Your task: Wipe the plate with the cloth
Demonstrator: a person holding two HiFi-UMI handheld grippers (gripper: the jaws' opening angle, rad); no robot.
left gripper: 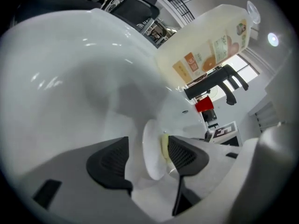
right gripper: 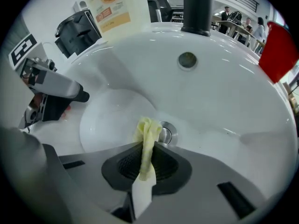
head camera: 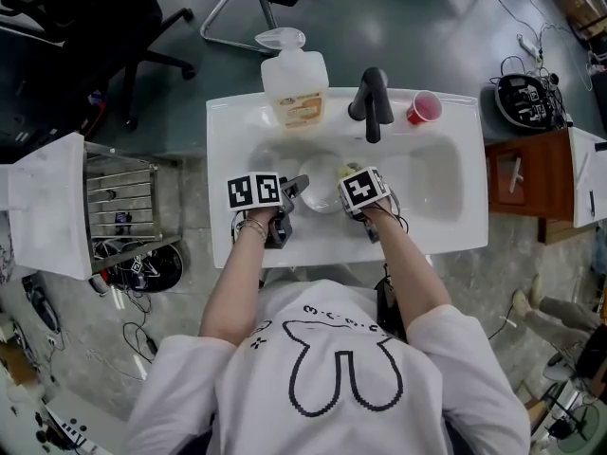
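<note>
Plate (head camera: pixel 321 186) steadying: straddling its rim in the sink (head camera: pixel 432 183) with left gripper (left gripper: pixel 145 153) jaws wide apart, unclamped. Pinching cloth (right gripper: pixel 148 129) in shut right gripper (right gripper: pixel 147 164) jaws at plate's 2 o'clock. Probably needing left clamping, then rubbing.

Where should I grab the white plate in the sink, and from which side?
By its thin rim, from the left side. The plate shows edge-on between the left gripper's open jaws, one pad facing each face, so closing there pinches the rim. The right gripper is shut on the yellow cloth, so it isn't free.
</note>
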